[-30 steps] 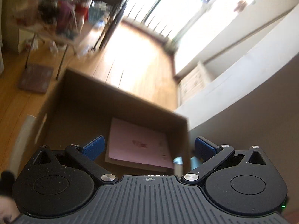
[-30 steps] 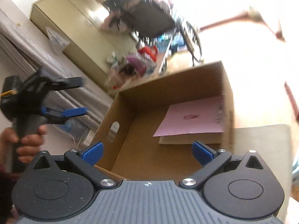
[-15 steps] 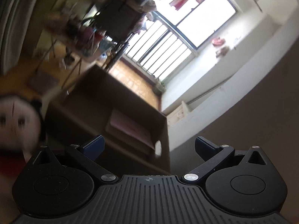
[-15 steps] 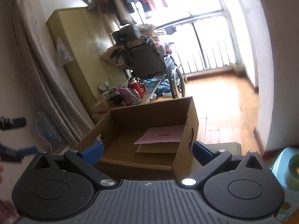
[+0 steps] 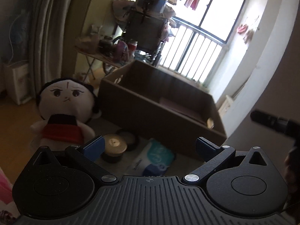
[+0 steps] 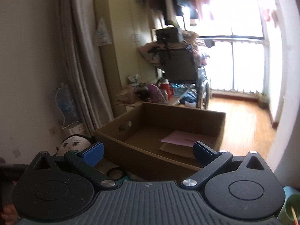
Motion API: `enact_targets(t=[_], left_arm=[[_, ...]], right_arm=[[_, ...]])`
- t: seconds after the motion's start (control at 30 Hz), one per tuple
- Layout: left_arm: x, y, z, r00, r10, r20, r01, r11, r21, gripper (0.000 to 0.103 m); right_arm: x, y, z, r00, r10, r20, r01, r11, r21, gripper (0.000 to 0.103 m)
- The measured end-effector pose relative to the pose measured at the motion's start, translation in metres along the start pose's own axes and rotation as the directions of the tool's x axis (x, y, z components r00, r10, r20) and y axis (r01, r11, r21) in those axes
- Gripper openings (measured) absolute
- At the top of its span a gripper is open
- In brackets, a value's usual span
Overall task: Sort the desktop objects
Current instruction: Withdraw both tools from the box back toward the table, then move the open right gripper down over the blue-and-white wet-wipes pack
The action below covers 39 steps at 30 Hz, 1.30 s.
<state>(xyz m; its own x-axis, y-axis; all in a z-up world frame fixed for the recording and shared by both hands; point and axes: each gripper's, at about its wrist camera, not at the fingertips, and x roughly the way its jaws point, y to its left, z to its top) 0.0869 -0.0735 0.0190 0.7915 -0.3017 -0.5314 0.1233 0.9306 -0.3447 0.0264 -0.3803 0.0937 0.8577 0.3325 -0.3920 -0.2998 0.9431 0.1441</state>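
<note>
Cluttered bedroom, curtain (image 5: 46, 37) at left, barred window (image 5: 196, 45) bright behind; grey table (image 5: 105, 129) in the foreground carrying the goods.

Left to right on the table, left wrist view: plush doll (image 5: 65, 110) upright at far left, touching the cardboard box (image 5: 150, 112). Just right of the doll, a round tin with gold lid (image 5: 113, 147), a dark ring-shaped item (image 5: 129, 138) behind it. Then a tissue pack (image 5: 155, 159), lying just in front of the box wall. Pink paper (image 6: 185, 136) on a brown folder already inside the box.

Left claw (image 5: 149, 146) spread wide, empty, hovering above tin and tissue pack. Right claw (image 6: 148, 151) likewise wide and empty.

Handling, as judgement: doll soft, light, squashes under grip; best pinched at the body. Tissue pack light, yielding, wrapper likely slick; take across the narrow width. Tin rigid; grip across the lid's rim.

Right view alone shows the box floor clearly; tissue pack all but hidden there. Left view alone shows the tabletop items whole.
</note>
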Motion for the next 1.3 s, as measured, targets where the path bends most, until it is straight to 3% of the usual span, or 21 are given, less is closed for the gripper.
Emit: enact_targets(t=[0.23, 0.53, 0.9, 1.17, 1.3], left_arm=[[0.022, 0.004, -0.012, 0.997, -0.018, -0.081, 0.016, 0.999, -0.031, 0.103], [0.053, 0.009, -0.018, 0.986, -0.002, -0.165, 0.003, 1.0, 0.01, 0.103], [0.071, 0.022, -0.028, 0.961, -0.043, -0.275, 0.029, 0.998, -0.058, 0.101], [0.081, 0.02, -0.035, 0.937, -0.069, -0.343, 0.052, 0.997, -0.06, 0.097], [0.085, 0.021, -0.034, 0.934, -0.071, -0.35, 0.049, 0.996, -0.073, 0.096]], right_arm=[[0.024, 0.032, 0.002, 0.999, 0.025, -0.023, -0.027, 0.995, -0.101, 0.103], [0.062, 0.037, -0.011, 0.99, 0.035, -0.138, -0.042, 0.998, -0.045, 0.099], [0.108, 0.02, -0.031, 0.957, 0.032, -0.289, -0.027, 0.999, 0.02, 0.086], [0.134, 0.009, -0.037, 0.937, 0.043, -0.347, -0.023, 0.998, 0.06, 0.082], [0.151, 0.011, -0.043, 0.92, 0.066, -0.386, -0.041, 0.997, 0.072, 0.082]])
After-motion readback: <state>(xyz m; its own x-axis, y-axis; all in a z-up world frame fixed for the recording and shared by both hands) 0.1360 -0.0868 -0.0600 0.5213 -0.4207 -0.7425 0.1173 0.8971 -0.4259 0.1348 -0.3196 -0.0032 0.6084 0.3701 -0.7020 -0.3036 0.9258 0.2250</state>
